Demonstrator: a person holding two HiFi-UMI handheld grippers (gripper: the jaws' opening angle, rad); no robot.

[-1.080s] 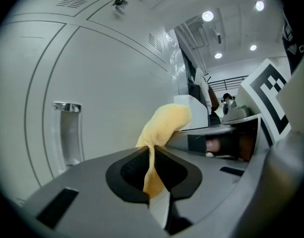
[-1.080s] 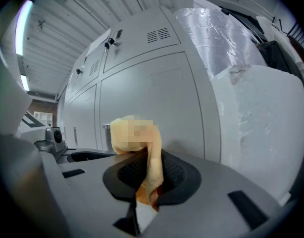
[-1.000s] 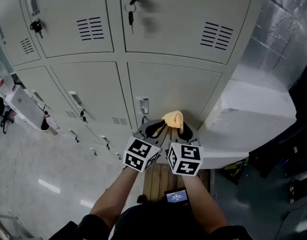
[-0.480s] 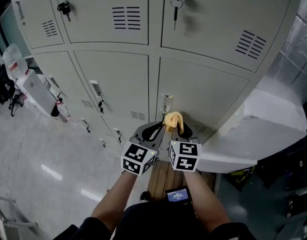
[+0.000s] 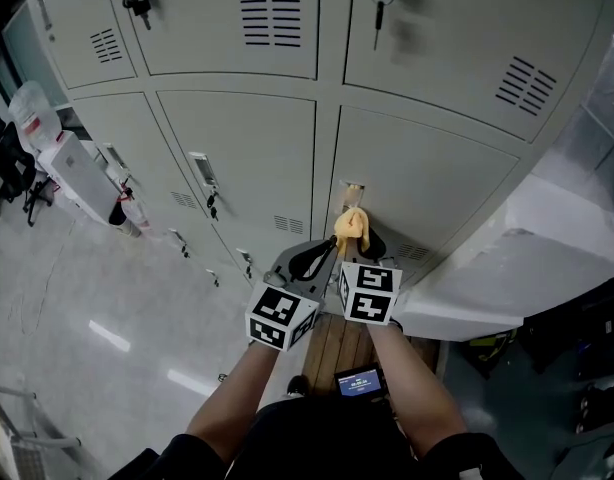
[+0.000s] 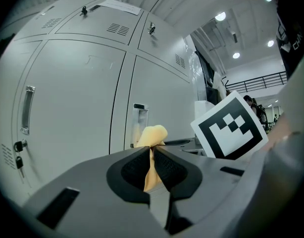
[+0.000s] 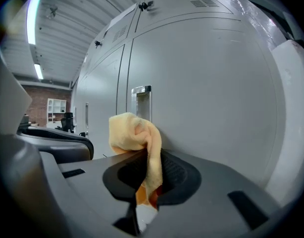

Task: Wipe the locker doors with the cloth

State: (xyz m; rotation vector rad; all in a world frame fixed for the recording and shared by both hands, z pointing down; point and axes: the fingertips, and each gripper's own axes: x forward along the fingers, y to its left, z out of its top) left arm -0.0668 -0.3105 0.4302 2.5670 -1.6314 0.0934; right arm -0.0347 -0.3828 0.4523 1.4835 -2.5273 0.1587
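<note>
While both claws sit side by side in front of the lockers, each has its jaws closed on the same cloth [image 5: 351, 226].

Left claw [image 6: 151, 148]: jaws together, with a thin fold of the cloth [image 6: 151, 135] pinched between the tips. A small yellow bunch stands up past the tips, and a strip hangs down into the hollow behind them. The right claw's marker cube [image 6: 230, 127] is just beside it, to its right.

Right claw [image 7: 147, 155]: jaws closed on the cloth [image 7: 134, 130]. A thicker wad bulges over the tips toward the left claw, and a tail drops between the pads.

In the head view the left claw [image 5: 322, 258] and right claw [image 5: 362, 246] meet at their tips, with the cloth bunched just ahead of them.

Door [image 5: 427, 183]: a pale grey lower locker door lies straight ahead of both claws. Its latch plate [image 5: 353, 193] is just beyond the cloth, in line with the tips. Whether the cloth touches the door cannot be told.

The latch plate [image 7: 141, 100] shows directly behind the wad in the right gripper view.

Right of the right claw, a white block [image 5: 527, 248] stands against the lockers.
</note>
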